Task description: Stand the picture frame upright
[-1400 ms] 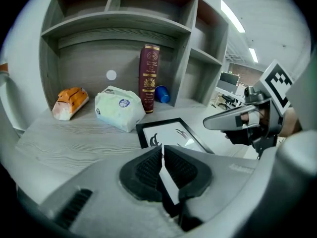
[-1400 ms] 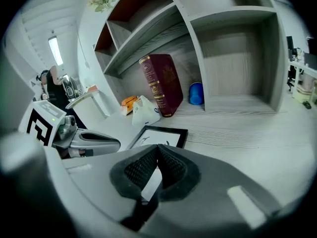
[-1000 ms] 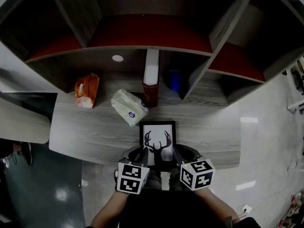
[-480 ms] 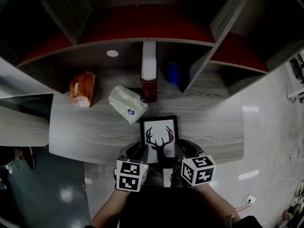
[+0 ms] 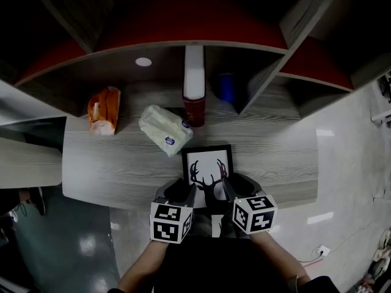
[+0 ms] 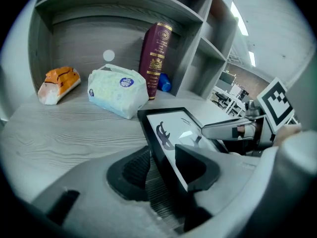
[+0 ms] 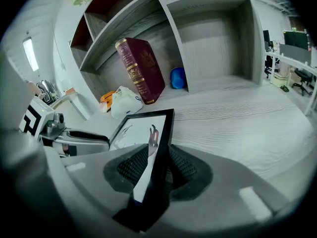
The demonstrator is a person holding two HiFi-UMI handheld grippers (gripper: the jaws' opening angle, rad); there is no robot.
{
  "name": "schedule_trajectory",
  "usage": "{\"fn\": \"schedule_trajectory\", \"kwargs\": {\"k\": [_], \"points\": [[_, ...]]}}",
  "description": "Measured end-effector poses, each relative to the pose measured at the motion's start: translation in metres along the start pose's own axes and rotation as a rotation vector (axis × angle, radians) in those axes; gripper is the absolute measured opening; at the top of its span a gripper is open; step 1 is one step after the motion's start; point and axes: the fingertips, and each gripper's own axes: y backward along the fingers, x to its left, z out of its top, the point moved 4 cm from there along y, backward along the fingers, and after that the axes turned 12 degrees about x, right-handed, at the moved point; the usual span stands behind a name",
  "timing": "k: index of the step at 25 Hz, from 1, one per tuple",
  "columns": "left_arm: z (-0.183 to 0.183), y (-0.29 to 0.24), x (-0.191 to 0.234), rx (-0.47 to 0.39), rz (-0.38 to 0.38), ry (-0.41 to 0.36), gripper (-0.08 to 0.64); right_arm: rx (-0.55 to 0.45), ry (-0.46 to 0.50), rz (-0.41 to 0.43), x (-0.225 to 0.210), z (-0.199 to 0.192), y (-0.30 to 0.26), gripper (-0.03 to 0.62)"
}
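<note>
**Fingers loosen around a leaning picture frame**

The picture frame (image 5: 206, 171) stands tilted back near the front edge of the tabletop (image 5: 122, 163). Each of its side rails sits between the fingers of the left gripper (image 5: 182, 191) or the right gripper (image 5: 234, 188). Both sets of fingers have just been opening and stand apart, not pressing the rails. No view shows a rear prop, so the frame may fall flat, and a finger catching a rail on the way out could topple it.
</note>
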Motion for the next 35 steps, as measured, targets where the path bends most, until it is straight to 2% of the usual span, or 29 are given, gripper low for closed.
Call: {"fn": "schedule_trajectory", "kwargs": {"k": [5, 11, 25, 31, 35], "points": [[-0.0037, -0.0049, -0.0022, 0.023, -0.014, 0.017, 0.166, 0.009, 0.016, -0.014, 0.0004, 0.0017, -0.0025, 0.123], [-0.0042, -0.0055, -0.0023, 0.020, 0.014, 0.023, 0.167, 0.017, 0.027, -0.029, 0.0007, 0.0021, -0.0039, 0.126], [-0.0035, -0.0070, -0.0017, 0.031, 0.020, 0.034, 0.163, 0.002, 0.005, -0.054, 0.0019, 0.0022, -0.0054, 0.127], [-0.0018, -0.0082, -0.0029, 0.028, 0.048, 0.109, 0.149, -0.017, -0.044, -0.054, 0.0001, 0.0005, -0.0027, 0.116], [0.0013, -0.0090, -0.0064, 0.030, 0.068, 0.120, 0.144, -0.031, -0.080, -0.044, -0.0052, -0.0018, 0.0018, 0.095]]}}
